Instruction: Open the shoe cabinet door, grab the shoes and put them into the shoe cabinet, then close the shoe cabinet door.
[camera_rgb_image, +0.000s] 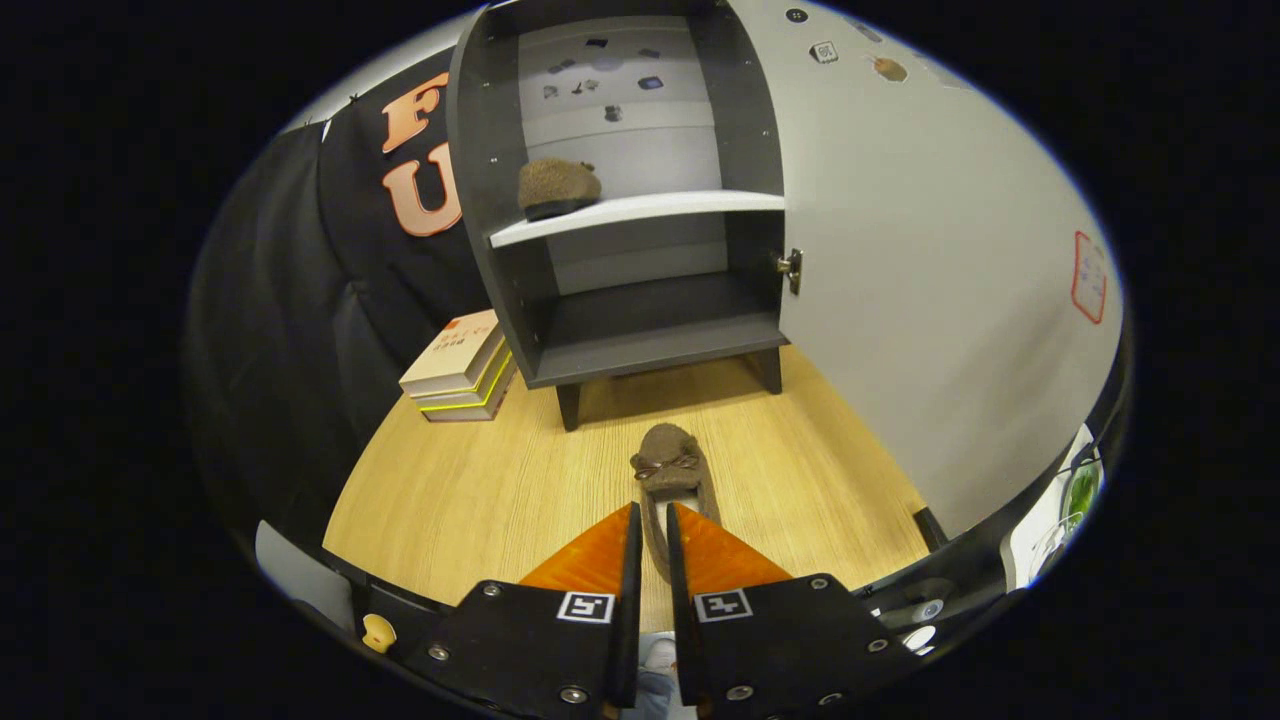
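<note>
The dark grey shoe cabinet (640, 345) stands open on the wooden floor, its pale door (930, 280) swung wide to the right. One brown fuzzy shoe (558, 187) rests on the left of the white upper shelf (680, 208). The second brown shoe (672, 468), with a small bow on top, points toward the cabinet just ahead of my fingers. My gripper (652, 512) is shut on this shoe: the two orange fingers (590, 560) pinch the left side of its heel rim in a narrow gap. The lower compartment holds nothing.
A stack of books (462, 372) lies on the floor against the cabinet's left side. The open door fills the right side, with a metal hinge (791, 270) on the cabinet's edge. Black cloth walls in the left.
</note>
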